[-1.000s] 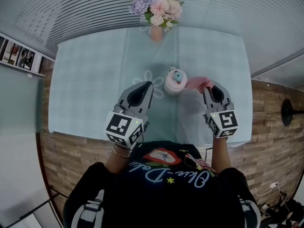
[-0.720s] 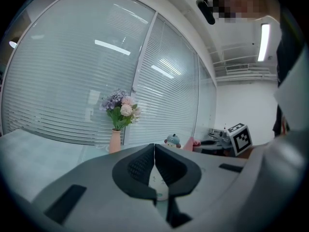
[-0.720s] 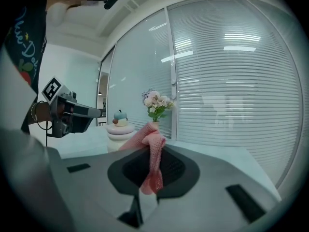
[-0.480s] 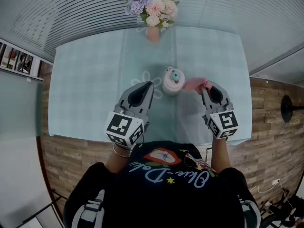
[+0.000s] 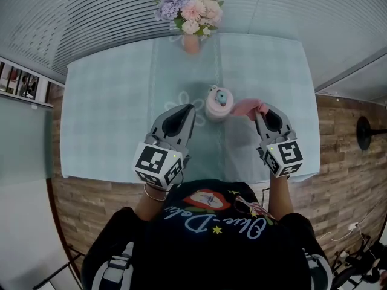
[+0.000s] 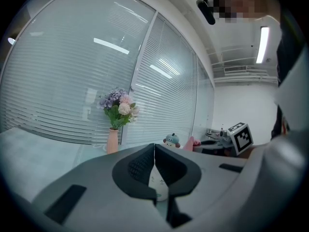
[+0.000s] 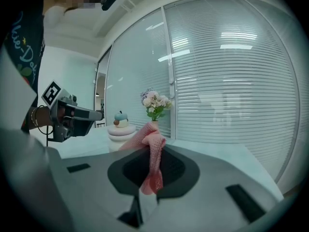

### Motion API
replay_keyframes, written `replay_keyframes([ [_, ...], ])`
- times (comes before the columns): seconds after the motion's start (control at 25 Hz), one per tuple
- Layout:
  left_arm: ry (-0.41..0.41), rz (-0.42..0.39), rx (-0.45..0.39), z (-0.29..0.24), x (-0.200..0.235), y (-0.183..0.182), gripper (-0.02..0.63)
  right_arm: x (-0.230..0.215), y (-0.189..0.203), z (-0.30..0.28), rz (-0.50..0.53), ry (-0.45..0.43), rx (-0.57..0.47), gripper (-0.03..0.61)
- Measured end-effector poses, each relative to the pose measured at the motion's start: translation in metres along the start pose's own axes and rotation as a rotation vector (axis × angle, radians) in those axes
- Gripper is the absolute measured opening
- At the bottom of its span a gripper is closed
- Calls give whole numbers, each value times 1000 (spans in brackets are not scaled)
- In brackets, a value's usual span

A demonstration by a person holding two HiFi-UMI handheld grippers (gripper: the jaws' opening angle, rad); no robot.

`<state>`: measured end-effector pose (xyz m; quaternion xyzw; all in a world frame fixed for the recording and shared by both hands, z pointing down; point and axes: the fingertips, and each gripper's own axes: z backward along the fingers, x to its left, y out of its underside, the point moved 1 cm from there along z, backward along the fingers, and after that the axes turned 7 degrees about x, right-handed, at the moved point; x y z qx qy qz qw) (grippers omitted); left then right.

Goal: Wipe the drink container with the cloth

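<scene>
A small pale pink drink container (image 5: 216, 104) with a teal figure on its lid stands upright near the middle of the table; it also shows in the right gripper view as the container (image 7: 120, 127) at left. My right gripper (image 5: 263, 111) is shut on a pink cloth (image 5: 249, 107), which hangs just right of the container; in the right gripper view the cloth (image 7: 152, 151) is pinched between the jaws. My left gripper (image 5: 186, 109) hovers just left and in front of the container, jaws shut with nothing between them. In the left gripper view, only the container's lid (image 6: 171, 140) peeks above the left gripper (image 6: 154, 151).
A vase of pink and purple flowers (image 5: 191, 15) stands at the table's far edge. The light blue tablecloth (image 5: 109, 101) covers the table, with its near edge (image 5: 103, 174) by my body. Window blinds run behind the table.
The container and vase have drifted slightly up and left in the head view; the grippers keep their places relative to each other and the cloth stays held.
</scene>
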<state>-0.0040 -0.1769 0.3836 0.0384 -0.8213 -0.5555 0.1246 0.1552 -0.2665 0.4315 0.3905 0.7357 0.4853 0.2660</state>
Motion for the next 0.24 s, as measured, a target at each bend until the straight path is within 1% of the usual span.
replay_keyframes([
  [0.24, 6, 1, -2, -1, 1, 0, 5, 1, -1, 0, 2, -1, 2, 28],
])
